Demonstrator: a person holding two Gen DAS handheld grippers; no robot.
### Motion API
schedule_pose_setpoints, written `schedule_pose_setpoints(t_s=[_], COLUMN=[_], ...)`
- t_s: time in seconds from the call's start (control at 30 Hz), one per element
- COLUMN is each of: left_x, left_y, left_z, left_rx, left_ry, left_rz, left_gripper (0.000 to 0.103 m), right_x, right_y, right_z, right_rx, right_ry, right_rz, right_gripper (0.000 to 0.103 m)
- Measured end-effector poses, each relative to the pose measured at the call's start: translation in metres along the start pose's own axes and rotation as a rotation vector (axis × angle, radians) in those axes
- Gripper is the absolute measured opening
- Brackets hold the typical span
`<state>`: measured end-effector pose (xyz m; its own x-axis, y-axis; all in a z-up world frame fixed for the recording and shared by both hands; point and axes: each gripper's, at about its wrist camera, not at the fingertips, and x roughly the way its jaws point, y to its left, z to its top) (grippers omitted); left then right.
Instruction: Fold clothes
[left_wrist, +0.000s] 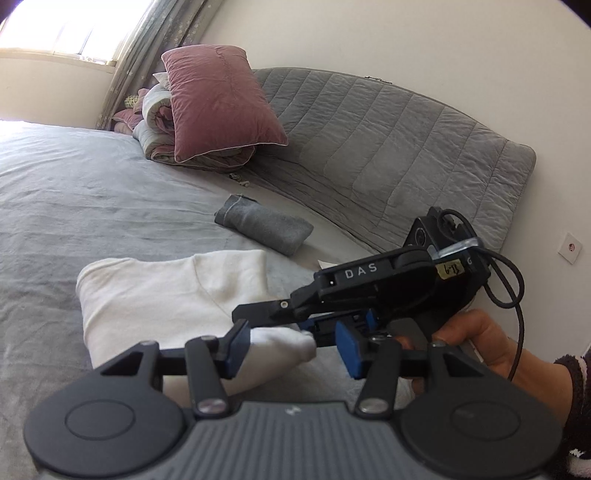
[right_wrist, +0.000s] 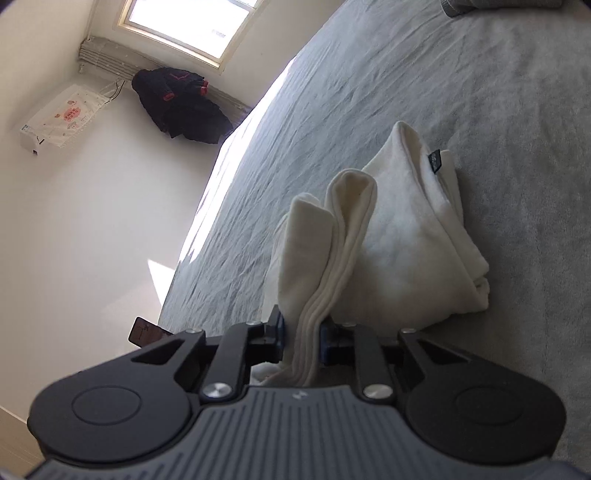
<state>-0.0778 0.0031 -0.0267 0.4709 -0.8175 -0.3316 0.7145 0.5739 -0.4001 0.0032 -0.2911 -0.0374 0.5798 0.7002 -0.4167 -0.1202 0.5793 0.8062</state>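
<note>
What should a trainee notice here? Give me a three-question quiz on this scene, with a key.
1. True or false: the right gripper is shut on an edge of the white garment.
2. Pick one. The left gripper is: A) shut on the pink pillow; B) open; C) out of view.
3. Fill in: the folded grey garment lies on the ____.

Key: 1 true; 2 B; 3 bed.
</note>
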Motion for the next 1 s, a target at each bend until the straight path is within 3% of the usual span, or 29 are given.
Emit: schedule_pose_setpoints(t_s=[0.1, 0.3, 0.53, 0.8, 1.0], left_x=[0.000, 0.014, 0.032, 0.059, 0.072], left_y=[0.013, 0.033, 0.036, 0.024, 0.005], left_z=[0.003, 0.008, 0.010, 0.000, -0.010], left_rx=[-0.056, -0.126, -0.135, -0.073, 0.062], left_ry=[-0.015, -0.022, 0.005, 0.077, 0.107], left_rz=[0.024, 0.096, 0.101, 0.102, 0.142], left_gripper=[0.052, 0.051, 0.051, 0.051, 0.052], right_x=[0.000, -0.002, -0.005, -0.010, -0.015], right_y=[0.008, -0.007, -0.025, -0.048, -0.049], right_z=[0.004, 0.014, 0.026, 0.027, 0.022], right_rx=[-0.071, -0.042, -0.008, 0.029, -0.025], right_ry=[0.001, -0.009, -0.021, -0.024, -0.019], right_rz=[-0.037, -0.054, -0.074, -0.112, -0.135], right_gripper=[0.020, 0.019, 0.018, 0.018, 0.023])
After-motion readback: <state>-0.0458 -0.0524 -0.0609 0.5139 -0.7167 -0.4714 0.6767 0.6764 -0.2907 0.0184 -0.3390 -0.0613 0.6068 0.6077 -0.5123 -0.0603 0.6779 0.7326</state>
